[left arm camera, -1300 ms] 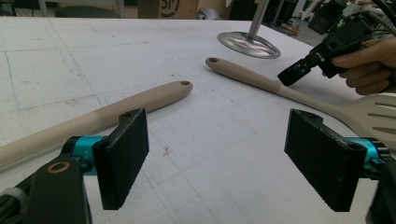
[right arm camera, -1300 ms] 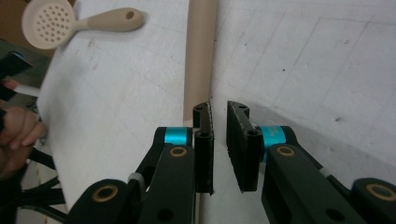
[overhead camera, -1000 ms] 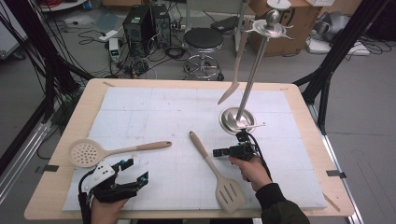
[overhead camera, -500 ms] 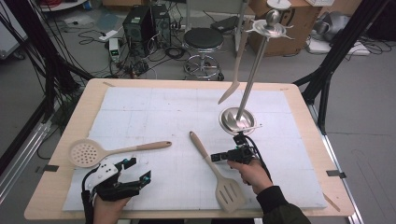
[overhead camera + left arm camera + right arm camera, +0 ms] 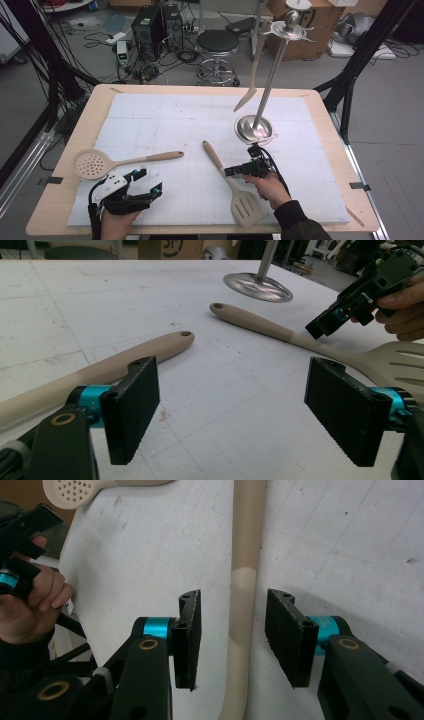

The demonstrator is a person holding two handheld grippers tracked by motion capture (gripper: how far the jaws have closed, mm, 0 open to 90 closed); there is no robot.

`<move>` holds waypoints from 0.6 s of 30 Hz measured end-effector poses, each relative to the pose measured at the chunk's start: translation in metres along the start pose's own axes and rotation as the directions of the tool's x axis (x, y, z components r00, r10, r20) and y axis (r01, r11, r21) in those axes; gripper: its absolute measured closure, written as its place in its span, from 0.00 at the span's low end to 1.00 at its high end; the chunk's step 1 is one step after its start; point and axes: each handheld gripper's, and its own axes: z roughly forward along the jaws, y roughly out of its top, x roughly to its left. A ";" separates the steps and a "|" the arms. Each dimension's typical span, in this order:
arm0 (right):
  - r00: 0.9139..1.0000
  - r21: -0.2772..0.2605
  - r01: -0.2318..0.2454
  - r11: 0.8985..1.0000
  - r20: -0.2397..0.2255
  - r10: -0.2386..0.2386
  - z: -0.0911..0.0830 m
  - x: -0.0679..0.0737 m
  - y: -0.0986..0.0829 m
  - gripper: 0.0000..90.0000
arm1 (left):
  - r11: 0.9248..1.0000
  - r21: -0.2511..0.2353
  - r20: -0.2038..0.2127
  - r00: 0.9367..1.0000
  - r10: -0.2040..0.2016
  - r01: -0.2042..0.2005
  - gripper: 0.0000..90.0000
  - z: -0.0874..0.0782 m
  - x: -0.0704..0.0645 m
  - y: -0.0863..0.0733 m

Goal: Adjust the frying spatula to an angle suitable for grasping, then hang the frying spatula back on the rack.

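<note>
- The slotted spatula (image 5: 235, 185) lies on the desk (image 5: 330, 150) right of centre, handle pointing far-left.
- Your right gripper (image 5: 232, 637) straddles its handle, fingers (image 5: 189, 637) apart; centre them, then close squarely.
- Keep the left gripper (image 5: 142, 185), fingers open, near the skimmer (image 5: 117, 162), out of the way.

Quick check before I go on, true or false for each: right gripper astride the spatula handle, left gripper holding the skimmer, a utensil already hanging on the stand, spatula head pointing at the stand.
1. The right gripper stands open astride the beige slotted spatula handle. True.
2. The left gripper grips the beige perforated skimmer spoon. False: it is open, holding nothing.
3. One beige utensil hangs on the metal stand. True.
4. The spatula's head points at the stand. False: its handle end does.
</note>
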 end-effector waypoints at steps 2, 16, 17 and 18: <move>1.000 0.002 0.005 1.000 0.002 -0.005 0.001 0.000 0.000 0.64 | 1.000 -0.001 0.000 1.000 0.002 -0.002 0.25 0.000 0.000 0.000; 0.997 0.063 0.033 0.997 0.073 -0.038 0.009 0.011 -0.001 0.64 | 1.000 0.002 0.005 1.000 0.002 -0.002 0.25 0.001 0.000 0.001; 0.994 0.073 0.054 0.996 0.087 -0.060 0.011 0.014 0.000 0.64 | 1.000 -0.002 0.003 1.000 0.002 -0.002 0.25 0.001 -0.001 0.001; 0.992 0.083 0.068 0.994 0.103 -0.076 0.013 0.018 0.001 0.64 | 1.000 -0.001 0.003 1.000 0.003 -0.003 0.25 0.001 -0.001 0.001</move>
